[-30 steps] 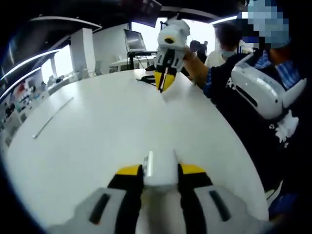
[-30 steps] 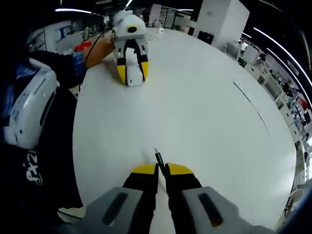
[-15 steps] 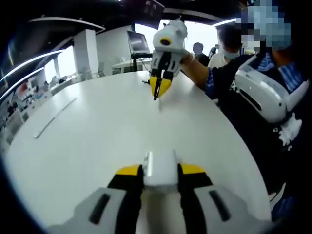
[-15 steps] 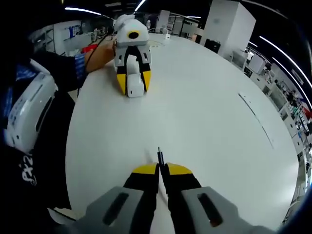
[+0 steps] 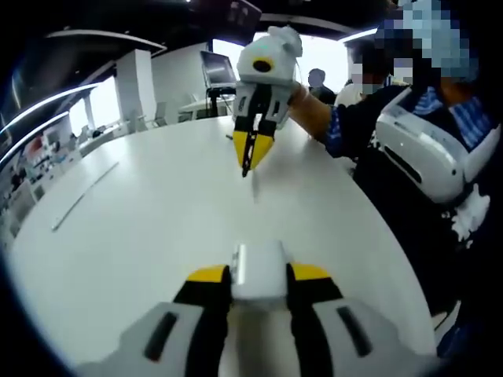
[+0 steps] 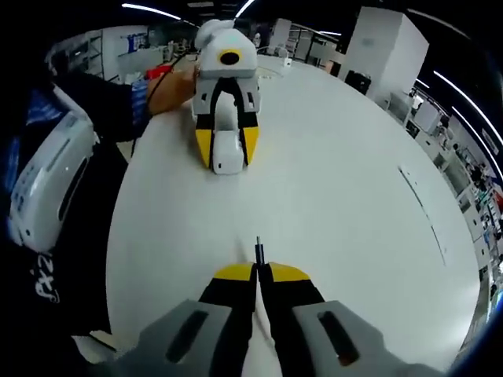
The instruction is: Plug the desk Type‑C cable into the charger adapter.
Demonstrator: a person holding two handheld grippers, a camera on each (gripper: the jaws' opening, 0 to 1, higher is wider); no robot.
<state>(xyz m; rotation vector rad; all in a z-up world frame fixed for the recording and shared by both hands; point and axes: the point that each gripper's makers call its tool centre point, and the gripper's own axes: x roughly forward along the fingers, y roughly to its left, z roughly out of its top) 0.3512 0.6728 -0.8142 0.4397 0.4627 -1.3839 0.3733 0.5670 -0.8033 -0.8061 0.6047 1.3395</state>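
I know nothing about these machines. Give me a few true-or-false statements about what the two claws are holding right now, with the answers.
1. The left gripper is clamped on a white charger adapter. True.
2. The right gripper is open with nothing in it. False: its jaws are shut on the Type-C cable plug, which sticks out past the tips.
3. The plug is already seated in the adapter. False: the two are apart, facing each other above the white table.
4. The table is round and white. True.
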